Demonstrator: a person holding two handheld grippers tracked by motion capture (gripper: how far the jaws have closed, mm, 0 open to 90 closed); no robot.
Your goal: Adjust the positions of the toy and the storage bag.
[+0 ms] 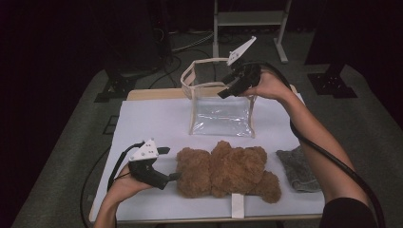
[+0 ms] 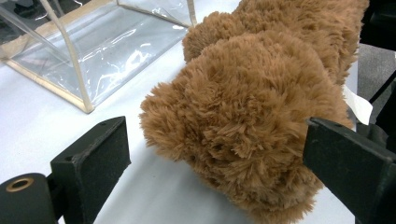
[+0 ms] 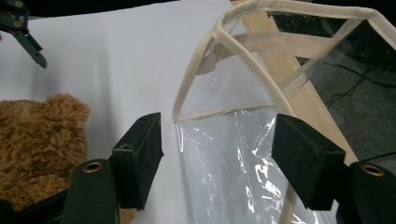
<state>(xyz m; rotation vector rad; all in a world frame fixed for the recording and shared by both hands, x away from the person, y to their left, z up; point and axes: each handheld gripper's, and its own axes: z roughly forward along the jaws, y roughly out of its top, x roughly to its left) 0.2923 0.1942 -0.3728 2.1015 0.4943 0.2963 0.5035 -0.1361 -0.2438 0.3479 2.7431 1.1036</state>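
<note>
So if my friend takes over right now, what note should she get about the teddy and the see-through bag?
Left tongs: open, jaws on either side of one end of the teddy bear, not yet squeezing.
Right tongs: open, at the top rim of the clear bag, rim not gripped.
The bear lies on the white table cover, in front of the standing bag; a grey cloth lies beside it.
Done: nothing packed.
Left: probably grip the bear, hold the bag open, put the bear in.

a shaggy caramel-brown teddy bear (image 1: 228, 171), a clear bag (image 1: 221, 114) trimmed in cream webbing, a grey knitted cloth (image 1: 298, 168), a white table cover (image 1: 152, 123), both grippers' jaws black
</note>
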